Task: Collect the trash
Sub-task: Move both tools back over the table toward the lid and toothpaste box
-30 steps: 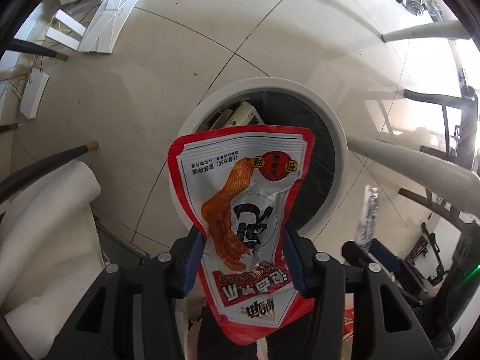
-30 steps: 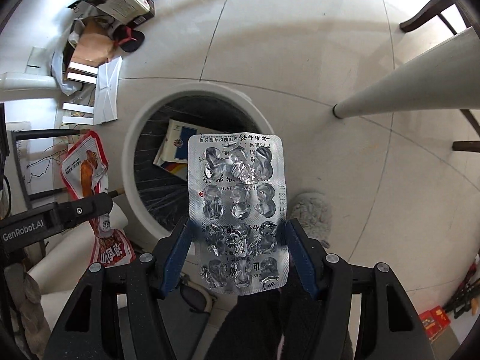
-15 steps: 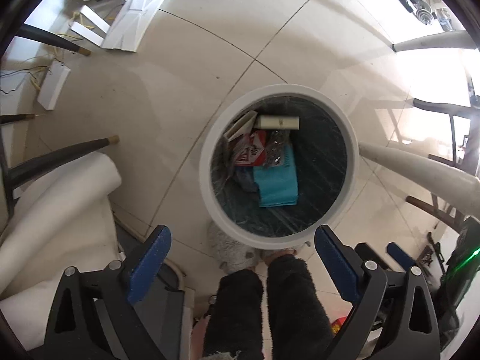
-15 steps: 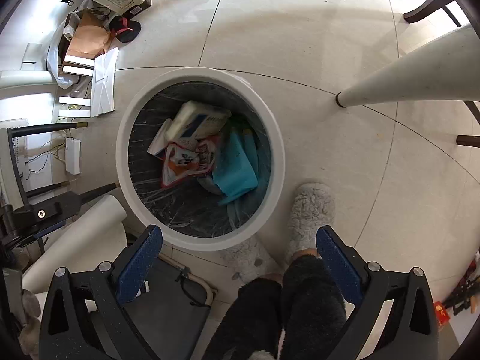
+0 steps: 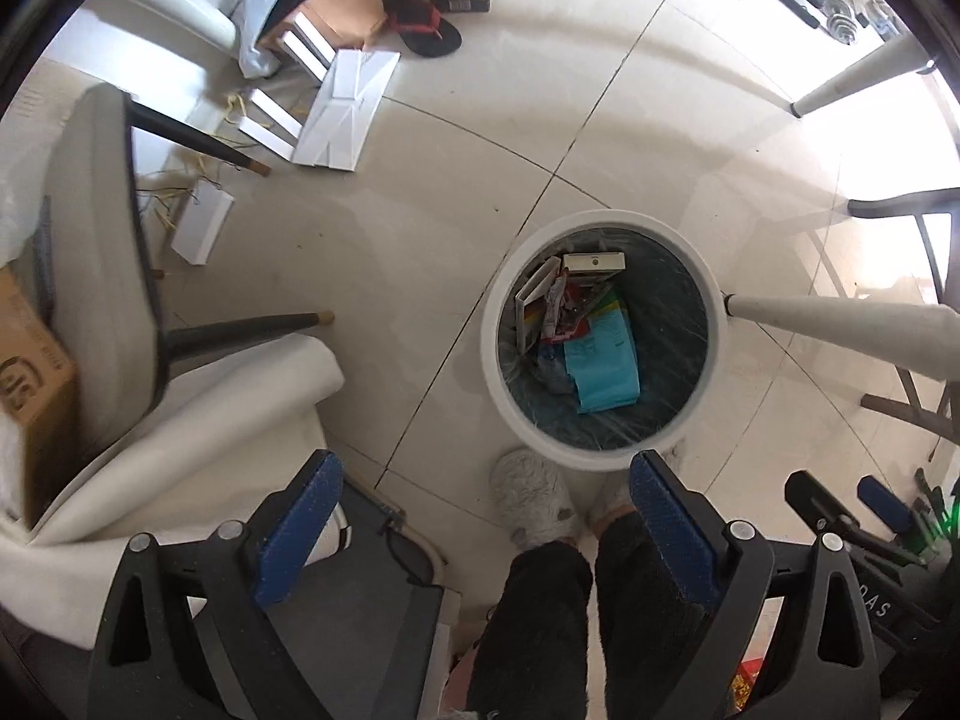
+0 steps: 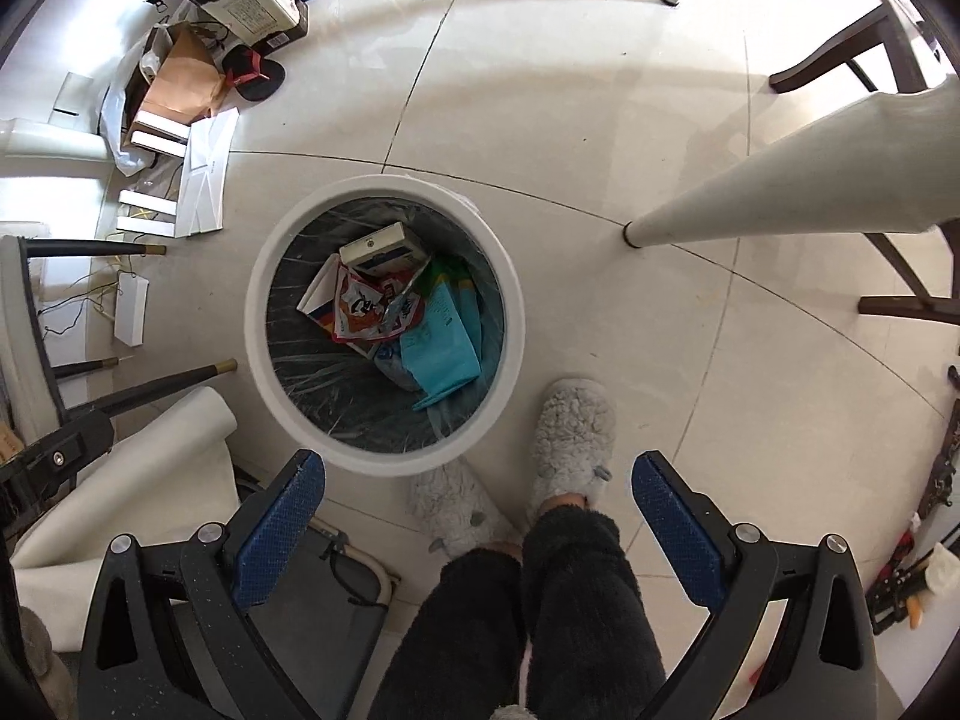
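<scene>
Grey fluffy slippers (image 6: 573,438), black sandal (image 5: 427,30), white table leg (image 6: 780,180) on tiled floor.

Glossy tiled floor (image 6: 600,138), smooth white plastic bin (image 6: 264,324) with crinkly film liner, fuzzy cloth slippers (image 6: 573,432)

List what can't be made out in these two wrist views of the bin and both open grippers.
- Blister pack: not clearly identifiable in the bin; a silvery strip lies over the red snack pouch in the right wrist view.
- Bin bottom: covered by the teal sheet and white box.
- Print on pouch and box: too small.
- Person above the legs: cut off by the lower edge.
- Left gripper, right gripper: bodies cut off below.
</scene>
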Demonstrator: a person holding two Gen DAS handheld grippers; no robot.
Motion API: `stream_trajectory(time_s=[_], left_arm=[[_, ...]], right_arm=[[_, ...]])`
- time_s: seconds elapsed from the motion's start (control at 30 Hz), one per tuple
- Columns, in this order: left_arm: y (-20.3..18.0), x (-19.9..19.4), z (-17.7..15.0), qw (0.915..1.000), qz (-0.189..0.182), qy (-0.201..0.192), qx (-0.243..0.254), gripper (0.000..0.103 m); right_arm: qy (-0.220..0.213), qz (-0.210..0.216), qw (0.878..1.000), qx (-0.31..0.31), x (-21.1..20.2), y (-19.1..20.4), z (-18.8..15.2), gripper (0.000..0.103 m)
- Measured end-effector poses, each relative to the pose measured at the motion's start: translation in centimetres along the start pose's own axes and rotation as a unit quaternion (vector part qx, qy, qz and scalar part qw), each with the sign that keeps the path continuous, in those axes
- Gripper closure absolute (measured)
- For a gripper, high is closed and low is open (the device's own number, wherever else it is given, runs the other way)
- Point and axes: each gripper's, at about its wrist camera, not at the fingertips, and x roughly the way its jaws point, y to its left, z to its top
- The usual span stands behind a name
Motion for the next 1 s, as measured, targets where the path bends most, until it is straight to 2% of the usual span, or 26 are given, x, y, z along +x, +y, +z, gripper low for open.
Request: stream_trajectory(time_s=[0.23, 0.43, 0.7, 0.83, 1.0], left_arm=[[-0.1, -6.9, -3.3, 0.9998, 0.001, -0.016, 0.007, 0.005], [-0.2, -13.5, -6.0, 0.9992, -0.006, -0.035, 0.016, 0.005], [0.8, -21.7, -8.9, 0.9971, -0.011, -0.074, 0.011, 0.005], [1.1, -26.2, -9.6, 0.9944, 0.002, -0.105, 0.004, 0.005], [0.3, -31.1, -8.0, 0.9881, 0.010, -0.153, -0.003, 0.005]], right_arm=[[-0.016, -0.002, 1.000, -0.017, -7.7, 0.5, -2.3, 0.000], [-0.038, 0.004, 0.999, -0.033, -16.1, 0.7, -4.5, 0.000], [-0.047, 0.015, 0.998, -0.050, -26.0, 1.3, -7.7, 0.000], [-0.061, 0.029, 0.996, -0.062, -30.8, 1.9, -8.5, 0.000], [-0.105, 0.062, 0.991, -0.051, -37.6, 1.6, -7.4, 0.000]])
